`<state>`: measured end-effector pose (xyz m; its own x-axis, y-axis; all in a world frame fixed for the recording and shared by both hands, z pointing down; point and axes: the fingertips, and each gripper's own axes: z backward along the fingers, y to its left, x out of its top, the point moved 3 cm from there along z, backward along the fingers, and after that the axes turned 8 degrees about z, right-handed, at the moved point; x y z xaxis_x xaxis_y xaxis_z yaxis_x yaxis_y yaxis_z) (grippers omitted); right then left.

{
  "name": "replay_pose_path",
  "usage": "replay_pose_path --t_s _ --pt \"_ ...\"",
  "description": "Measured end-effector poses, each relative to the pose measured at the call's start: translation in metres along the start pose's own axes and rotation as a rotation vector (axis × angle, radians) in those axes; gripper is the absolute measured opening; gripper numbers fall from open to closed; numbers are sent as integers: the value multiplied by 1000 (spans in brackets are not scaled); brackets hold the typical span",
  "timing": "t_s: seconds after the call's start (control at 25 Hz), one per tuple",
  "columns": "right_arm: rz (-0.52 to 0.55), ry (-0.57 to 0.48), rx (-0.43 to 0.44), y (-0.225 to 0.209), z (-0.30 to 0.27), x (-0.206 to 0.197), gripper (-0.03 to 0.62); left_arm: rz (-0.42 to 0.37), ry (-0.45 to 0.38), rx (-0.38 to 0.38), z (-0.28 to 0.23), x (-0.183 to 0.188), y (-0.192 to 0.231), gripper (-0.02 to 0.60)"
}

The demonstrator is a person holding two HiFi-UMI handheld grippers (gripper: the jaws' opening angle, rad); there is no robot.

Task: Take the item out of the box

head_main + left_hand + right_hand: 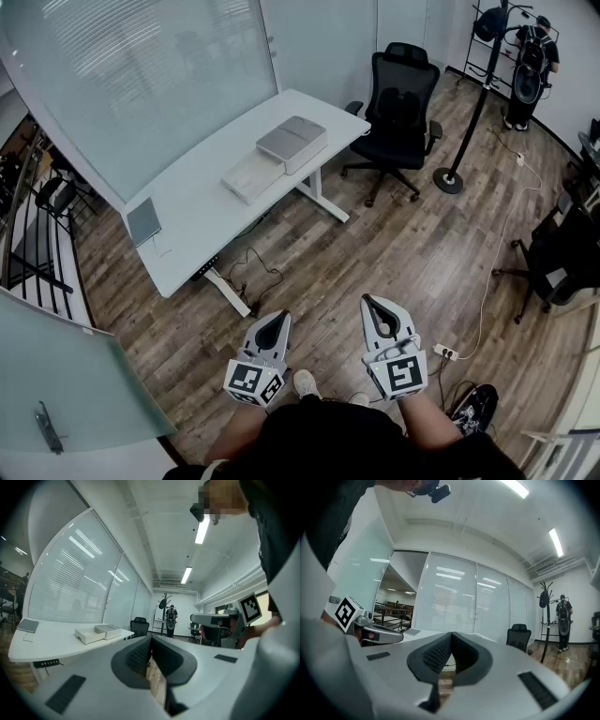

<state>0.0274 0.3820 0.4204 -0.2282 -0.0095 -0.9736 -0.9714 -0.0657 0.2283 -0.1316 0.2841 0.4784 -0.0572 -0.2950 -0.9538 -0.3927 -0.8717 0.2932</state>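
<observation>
Standing well apart from the white curved desk [187, 202], the person holds the left gripper [278, 321] and the right gripper [376, 306] level at about 6 o'clock in the head view. Nothing is in either one. Each gripper's own view shows its ribbed black pads pressed together at the tips, with only wood-plank floor [394, 244] visible below them.

The flat pale-grey rectangular box [292, 143] lies on the desk's far end, toward 12 o'clock from the left gripper. It sits just beside a shallow white tray-like piece [251, 175] at its 7 o'clock. Whether that piece is the box's lid or base is unclear, and the item itself cannot be seen from here.

The step in hand looks like the approach. To do it well, walk toward 11 o'clock and stay clear of the black mesh office chair [401, 103] at 1 o'clock. Stop square to the desk edge and spread both sets of fingers before reaching. One gripper should steady the box wall while the other goes in for the item.
</observation>
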Motion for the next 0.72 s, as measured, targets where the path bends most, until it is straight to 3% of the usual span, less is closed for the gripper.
replay_pose_path --t_s 0.28,0.44,0.6,0.72 --pt "9 5 14 -5 30 -5 2 -27 -9 5 12 -2 -30 11" --pt "1 3 35 1 34 -4 2 -30 -9 19 20 -3 -31 11" --pt "-83 -30 75 3 33 -5 5 -30 -5 21 21 -4 -33 11" --pt "-63 -47 70 4 29 -3 5 -33 -3 19 21 -3 -28 11"
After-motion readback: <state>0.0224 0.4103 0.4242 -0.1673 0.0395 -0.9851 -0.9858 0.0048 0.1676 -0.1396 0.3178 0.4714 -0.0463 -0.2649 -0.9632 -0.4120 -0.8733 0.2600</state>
